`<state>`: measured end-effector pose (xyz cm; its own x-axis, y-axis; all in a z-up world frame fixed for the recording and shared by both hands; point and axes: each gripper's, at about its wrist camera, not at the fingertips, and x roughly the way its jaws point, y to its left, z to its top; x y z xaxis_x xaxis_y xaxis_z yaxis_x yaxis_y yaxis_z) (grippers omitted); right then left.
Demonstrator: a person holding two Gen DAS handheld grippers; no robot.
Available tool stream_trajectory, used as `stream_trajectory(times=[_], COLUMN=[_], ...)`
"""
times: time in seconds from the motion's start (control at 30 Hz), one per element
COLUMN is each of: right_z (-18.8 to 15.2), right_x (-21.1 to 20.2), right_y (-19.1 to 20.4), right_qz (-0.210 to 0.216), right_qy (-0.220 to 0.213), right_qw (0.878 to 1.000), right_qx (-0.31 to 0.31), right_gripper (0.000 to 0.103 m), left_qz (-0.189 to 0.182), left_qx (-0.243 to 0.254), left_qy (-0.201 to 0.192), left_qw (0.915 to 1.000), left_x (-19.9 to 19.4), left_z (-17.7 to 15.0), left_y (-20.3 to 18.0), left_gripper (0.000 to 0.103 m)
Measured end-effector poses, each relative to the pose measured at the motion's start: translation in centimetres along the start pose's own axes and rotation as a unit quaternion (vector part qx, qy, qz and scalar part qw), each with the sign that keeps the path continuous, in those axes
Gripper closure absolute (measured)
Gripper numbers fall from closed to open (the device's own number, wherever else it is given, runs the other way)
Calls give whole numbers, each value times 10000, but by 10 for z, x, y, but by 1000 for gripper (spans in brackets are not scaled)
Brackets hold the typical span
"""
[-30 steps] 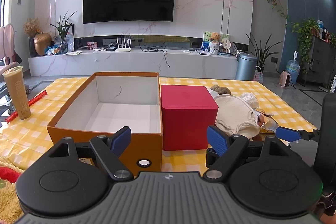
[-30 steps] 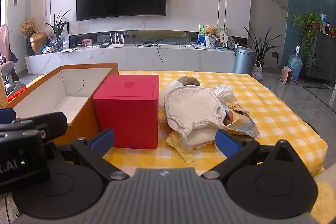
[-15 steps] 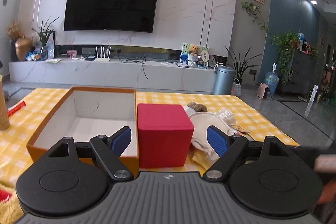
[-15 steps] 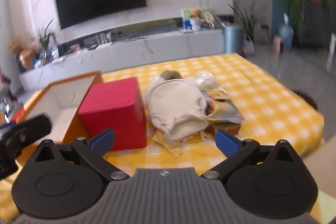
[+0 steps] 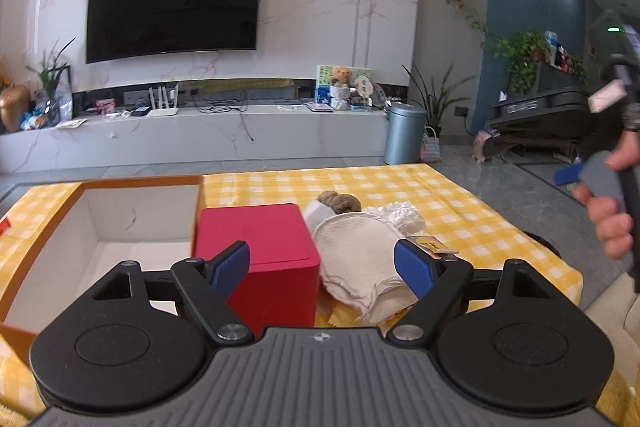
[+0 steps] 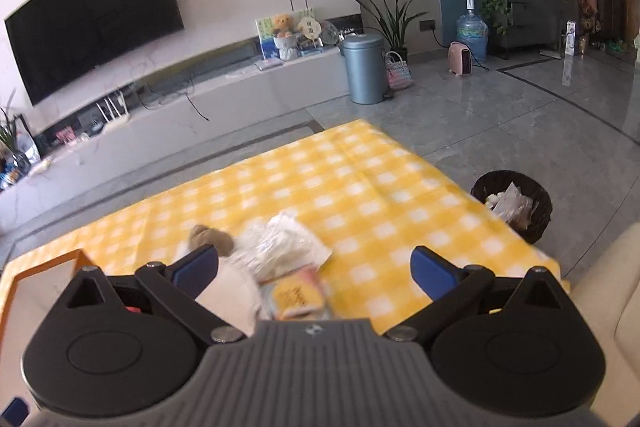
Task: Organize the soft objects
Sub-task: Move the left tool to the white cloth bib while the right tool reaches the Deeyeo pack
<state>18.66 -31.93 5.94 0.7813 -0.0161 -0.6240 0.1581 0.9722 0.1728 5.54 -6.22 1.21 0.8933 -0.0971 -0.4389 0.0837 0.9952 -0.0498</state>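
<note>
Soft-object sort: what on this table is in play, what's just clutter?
In play:
cream cloth
brown plush
crinkled white plastic bag
orange box
red box

Clutter:
TV
grey bin
wicker basket
water jug

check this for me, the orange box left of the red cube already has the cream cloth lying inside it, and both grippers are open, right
Not quite. The orange box holds nothing; its white interior is bare in the left wrist view. The cream cloth lies on the yellow checked tablecloth, to the right of the red cube. The rest stands: the left gripper and right gripper are both open.
</note>
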Motion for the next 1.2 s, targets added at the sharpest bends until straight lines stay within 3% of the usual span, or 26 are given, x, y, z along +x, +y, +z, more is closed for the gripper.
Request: stream_trajectory(times=[0.13,0.27,0.37,0.5,0.73,0.83,0.97,1.2], right_z=[-11,-27,-27,-30,-42,-42,-43,-43], right_x=[44,94,122,136,177,179,173,173], right_y=[-13,-30,-26,-12,-16,-19,-10,-10], right_qz=[60,549,953,725,492,539,493,502], right_qy=[372,896,1303,1382,1857,1958,1898,1938], right_qw=[9993,9926,9852,9873,9813,9788,9805,9797], right_qx=[68,607,584,301,100,273,-89,-74], right_gripper=[3,11,12,8,8,8,8,7], left_qz=[-150,-174,-385,-535,-867,-703,-442,30], left_qx=[384,886,1103,1629,2586,2935,3292,3393], left_qy=[77,341,575,667,676,851,829,578], left_qw=[9991,9953,9915,9829,9597,9496,9396,9389], left_x=[16,45,67,88,107,124,141,164], left_z=[0,-6,-15,-34,-59,-68,-81,-91], left_y=[-13,-31,-41,-57,-85,-97,-103,-114], left_gripper=[7,7,7,7,6,6,6,6])
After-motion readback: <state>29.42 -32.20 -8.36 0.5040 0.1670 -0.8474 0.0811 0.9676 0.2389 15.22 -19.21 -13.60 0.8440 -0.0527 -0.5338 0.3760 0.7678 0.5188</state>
